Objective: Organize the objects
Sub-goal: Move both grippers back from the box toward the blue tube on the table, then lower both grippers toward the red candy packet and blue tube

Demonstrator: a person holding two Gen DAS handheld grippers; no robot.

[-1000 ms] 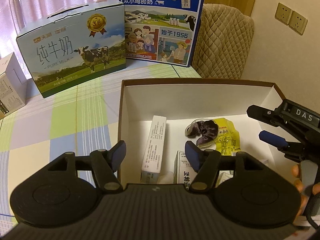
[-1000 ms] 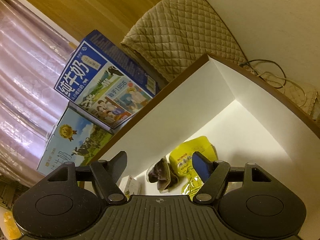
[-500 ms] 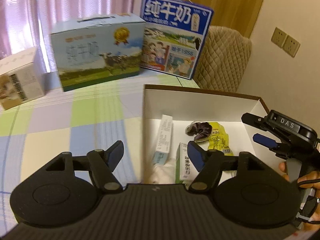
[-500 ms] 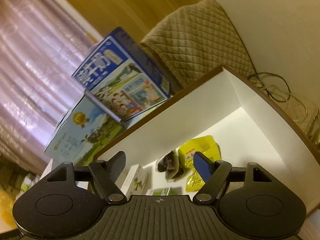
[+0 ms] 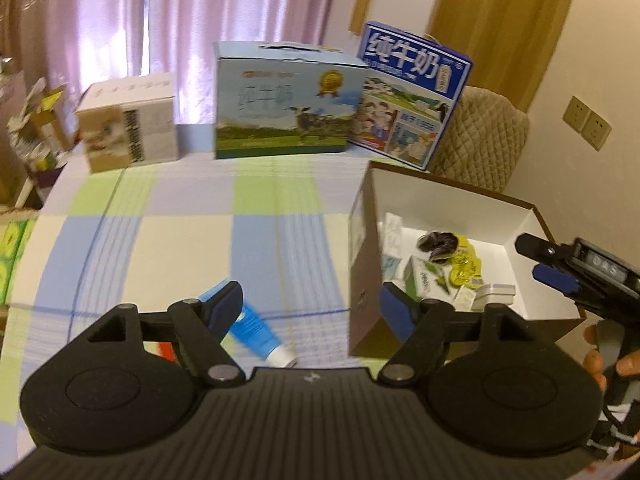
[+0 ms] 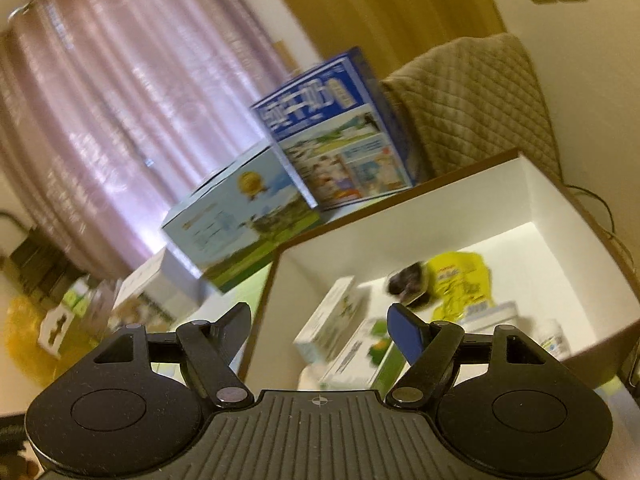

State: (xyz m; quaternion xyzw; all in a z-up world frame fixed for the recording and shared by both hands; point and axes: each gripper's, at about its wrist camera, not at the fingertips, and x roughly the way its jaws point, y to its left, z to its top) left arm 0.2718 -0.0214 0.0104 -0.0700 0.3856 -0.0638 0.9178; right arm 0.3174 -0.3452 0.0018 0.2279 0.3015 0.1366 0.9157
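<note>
A brown box with a white inside (image 5: 440, 196) (image 6: 400, 220) stands on the right of the checked cloth. Inside lie a yellow packet (image 5: 466, 264) (image 6: 460, 284), a dark scrunchie (image 5: 438, 242) (image 6: 410, 280), several small white-and-green cartons (image 5: 420, 278) (image 6: 330, 320) and a small tin (image 5: 496, 292). A blue tube with a white cap (image 5: 256, 330) lies on the cloth left of the box, just past my left gripper (image 5: 312, 308), which is open and empty. My right gripper (image 6: 320, 326) (image 5: 544, 260) is open and empty, near the box's right front corner.
Two milk cartons, light blue (image 5: 286, 100) (image 6: 240, 216) and dark blue (image 5: 412, 96) (image 6: 336, 132), and a white box (image 5: 128, 120) line the far table edge. A quilted chair back (image 5: 480, 136) (image 6: 472, 108) stands behind the brown box. Something red (image 5: 166, 350) peeks out by my left finger.
My left gripper has pulled back and to the left out of the box, bringing the blue tube and open cloth into view. My right gripper has drawn back and levelled out.
</note>
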